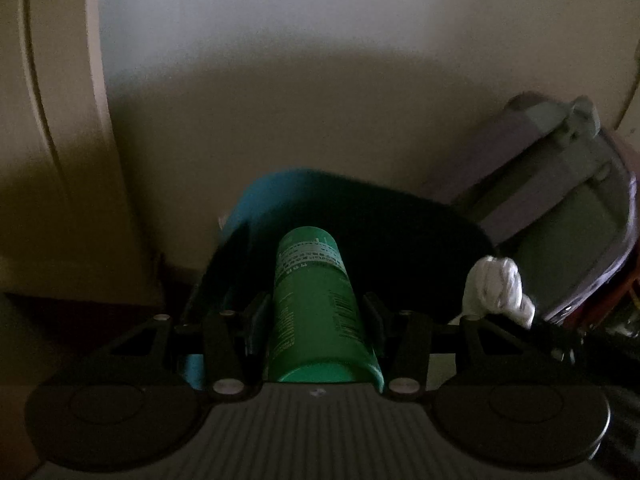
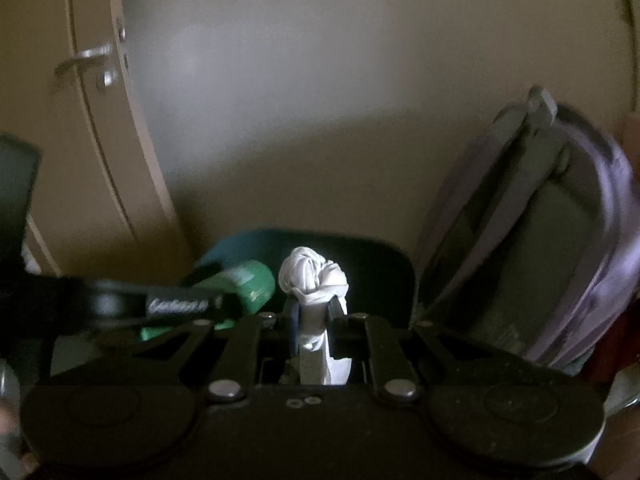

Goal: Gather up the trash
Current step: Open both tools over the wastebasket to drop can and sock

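My left gripper (image 1: 316,312) is shut on a green can (image 1: 316,300), held lengthwise between the fingers above a dark blue bin (image 1: 260,204) lined with a black bag. My right gripper (image 2: 314,316) is shut on a crumpled white paper wad (image 2: 312,276), also above the bin (image 2: 240,244). The wad shows at the right in the left wrist view (image 1: 496,284). The can (image 2: 248,284) and the left gripper's arm show at the left in the right wrist view. The scene is dim.
A grey and purple backpack (image 1: 560,208) leans against the wall right of the bin, and it also shows in the right wrist view (image 2: 540,232). A beige door (image 2: 100,120) with a handle stands at the left. A plain wall is behind.
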Demonstrator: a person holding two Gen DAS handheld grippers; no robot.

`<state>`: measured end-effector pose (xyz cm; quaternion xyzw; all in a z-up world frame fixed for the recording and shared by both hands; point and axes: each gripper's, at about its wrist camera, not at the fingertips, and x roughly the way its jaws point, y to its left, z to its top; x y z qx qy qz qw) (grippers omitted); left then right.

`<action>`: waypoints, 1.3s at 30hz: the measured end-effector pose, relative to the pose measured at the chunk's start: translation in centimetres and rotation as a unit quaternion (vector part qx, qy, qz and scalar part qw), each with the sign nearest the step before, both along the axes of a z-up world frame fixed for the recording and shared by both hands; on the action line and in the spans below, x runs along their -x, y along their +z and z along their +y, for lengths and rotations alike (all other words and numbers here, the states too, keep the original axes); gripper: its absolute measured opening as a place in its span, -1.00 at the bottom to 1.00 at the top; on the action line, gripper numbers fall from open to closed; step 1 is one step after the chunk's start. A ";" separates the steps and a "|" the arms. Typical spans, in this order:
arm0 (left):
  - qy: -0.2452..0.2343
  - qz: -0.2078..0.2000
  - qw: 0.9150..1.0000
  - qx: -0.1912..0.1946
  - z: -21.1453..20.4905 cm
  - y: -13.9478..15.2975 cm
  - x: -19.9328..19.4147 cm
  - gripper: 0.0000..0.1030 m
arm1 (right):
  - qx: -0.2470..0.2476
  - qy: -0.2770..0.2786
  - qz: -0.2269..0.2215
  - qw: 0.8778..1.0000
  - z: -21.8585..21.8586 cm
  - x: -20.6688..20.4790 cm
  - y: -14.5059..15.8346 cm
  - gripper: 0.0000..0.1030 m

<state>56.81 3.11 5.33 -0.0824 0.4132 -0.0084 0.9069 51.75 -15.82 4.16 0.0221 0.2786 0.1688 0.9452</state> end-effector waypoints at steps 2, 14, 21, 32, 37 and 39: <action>-0.004 0.009 1.000 -0.002 -0.1 -0.7 -0.7 -0.04 | 0.006 0.005 0.008 1.000 0.2 -0.3 -0.8 -0.77; -0.019 0.059 0.998 -0.024 -1.3 -4.0 -2.5 -0.04 | 0.049 0.030 0.043 0.997 1.0 -0.4 -3.3 -0.70; -0.020 0.062 0.998 -0.013 -0.6 -4.1 -2.3 0.37 | 0.066 0.049 0.045 0.996 1.9 0.7 -3.1 -0.56; -0.031 0.039 0.999 -0.022 -1.8 -2.5 0.4 0.43 | 0.071 0.052 0.019 0.996 2.2 4.9 -0.9 -0.01; -0.030 0.017 0.999 -0.025 -1.6 -0.4 2.8 0.48 | 0.066 0.053 0.009 0.996 1.9 8.1 0.7 0.06; -0.030 0.010 0.999 -0.025 -1.5 0.2 4.0 0.48 | 0.065 0.054 0.004 0.996 1.7 9.3 1.3 0.09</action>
